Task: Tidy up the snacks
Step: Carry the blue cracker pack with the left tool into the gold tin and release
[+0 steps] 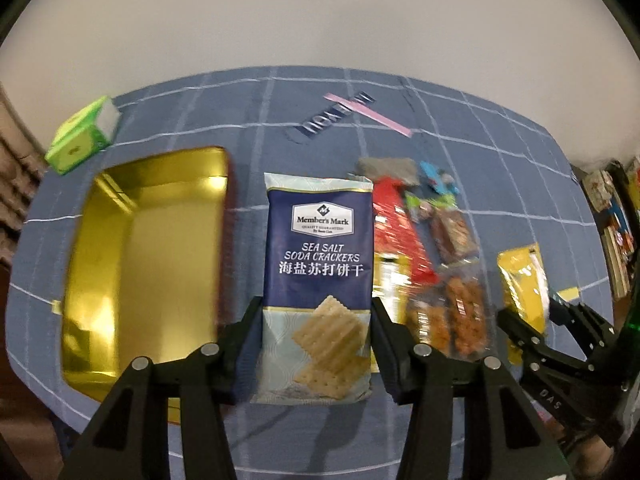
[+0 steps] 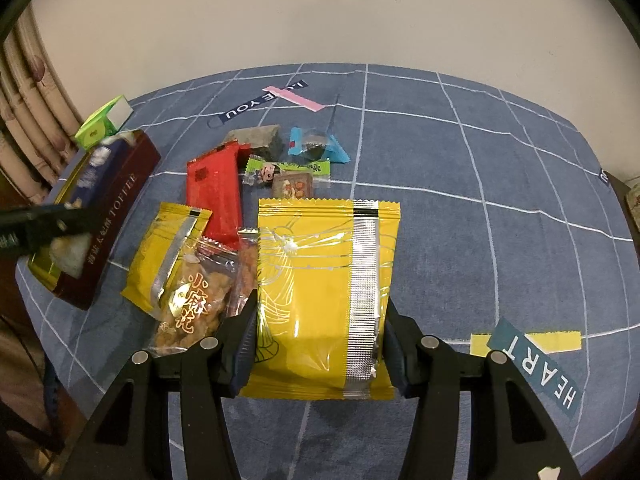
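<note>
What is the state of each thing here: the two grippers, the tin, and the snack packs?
Left gripper: shut on the cracker pack, held lifted.
Right gripper: shut on the yellow pack.
Gold tin: open, nothing inside.
Red pack: sealed, lying flat on the cloth.
Clear twist-snack pack: sealed, lying over a second yellow pack.
Green box: closed, lying tilted beside the tin.
</note>
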Motion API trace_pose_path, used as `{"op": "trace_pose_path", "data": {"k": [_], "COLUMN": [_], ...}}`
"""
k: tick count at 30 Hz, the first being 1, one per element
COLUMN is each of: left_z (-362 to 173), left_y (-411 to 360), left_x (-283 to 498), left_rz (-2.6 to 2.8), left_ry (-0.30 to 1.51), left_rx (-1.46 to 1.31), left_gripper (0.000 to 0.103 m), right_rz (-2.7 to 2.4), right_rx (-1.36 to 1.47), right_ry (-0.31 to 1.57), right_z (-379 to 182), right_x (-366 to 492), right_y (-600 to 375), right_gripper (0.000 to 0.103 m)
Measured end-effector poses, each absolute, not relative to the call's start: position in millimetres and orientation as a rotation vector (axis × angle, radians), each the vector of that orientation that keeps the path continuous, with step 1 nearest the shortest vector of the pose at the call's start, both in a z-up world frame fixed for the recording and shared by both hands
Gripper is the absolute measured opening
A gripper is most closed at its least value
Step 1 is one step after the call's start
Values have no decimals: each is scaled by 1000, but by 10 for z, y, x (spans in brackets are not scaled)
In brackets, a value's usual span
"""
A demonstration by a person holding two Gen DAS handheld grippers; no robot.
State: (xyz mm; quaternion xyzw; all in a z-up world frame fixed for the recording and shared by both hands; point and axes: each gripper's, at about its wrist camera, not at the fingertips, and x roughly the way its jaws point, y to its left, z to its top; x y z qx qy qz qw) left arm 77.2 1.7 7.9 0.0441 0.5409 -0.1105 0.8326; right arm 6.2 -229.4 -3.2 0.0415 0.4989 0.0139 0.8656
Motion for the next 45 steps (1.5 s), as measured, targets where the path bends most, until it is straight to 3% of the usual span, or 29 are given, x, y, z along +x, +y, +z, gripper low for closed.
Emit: {"op": "trace_pose_path", "data": {"k": [17,45], "left_z": [-224,-639], "left_y": [1301,1497], "left_x": [1008,944], "left_rz": [34,57], "left_ry": [1223,1279], "left_rx": [143,230], "left_gripper": [51,52], "right_rz": [18,-21], "right_rx": [88,72], "right_ry": [1046,1037], "right_z": [-52,59], "right_x": [59,86], "right_y": [-2270,-2195], "right_gripper": [50,50]}}
